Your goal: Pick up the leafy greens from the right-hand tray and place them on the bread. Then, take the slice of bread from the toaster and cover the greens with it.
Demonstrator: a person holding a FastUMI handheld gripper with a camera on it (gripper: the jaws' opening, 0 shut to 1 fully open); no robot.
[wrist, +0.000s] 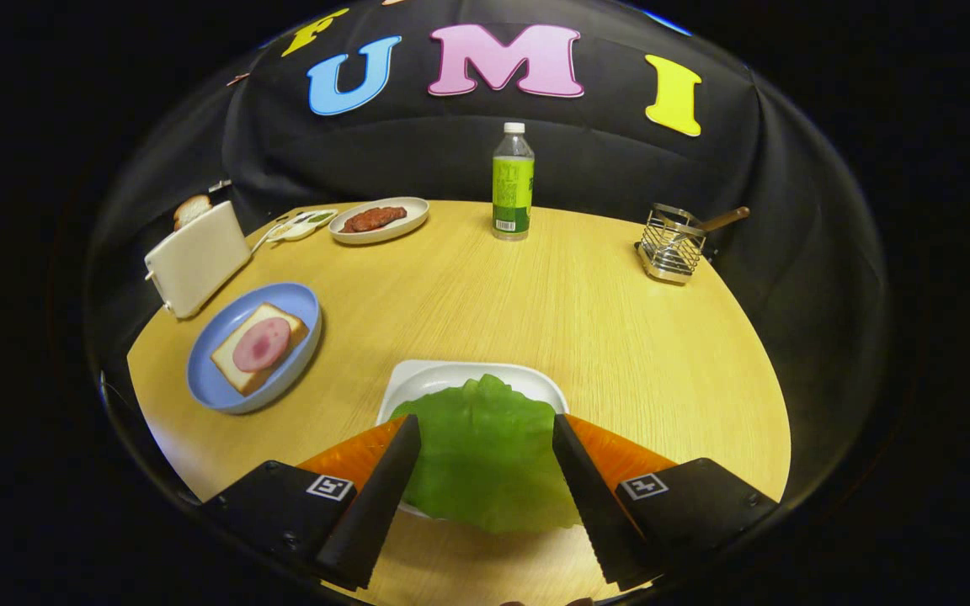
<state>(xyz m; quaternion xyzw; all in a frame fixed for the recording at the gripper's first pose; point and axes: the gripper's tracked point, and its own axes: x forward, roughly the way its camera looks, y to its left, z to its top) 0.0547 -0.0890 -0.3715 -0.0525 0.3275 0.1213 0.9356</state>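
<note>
Leafy greens [485, 454] are lying on the white tray [418, 379], hanging over its near edge, between the fingers of the gripper [485, 425], which are standing apart, possibly brushing the leaf's sides. Left of the tray, the bread [259, 347] with a ham slice [261, 344] is sitting on a blue plate [215, 383]; beyond that, the toaster [197, 257] is holding another slice [191, 209].

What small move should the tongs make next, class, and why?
Probably close the tongs on the leafy greens: the green leaf lies on the white tray between the open fingers, not yet gripped, and the bread on the blue plate waits uncovered.
</note>
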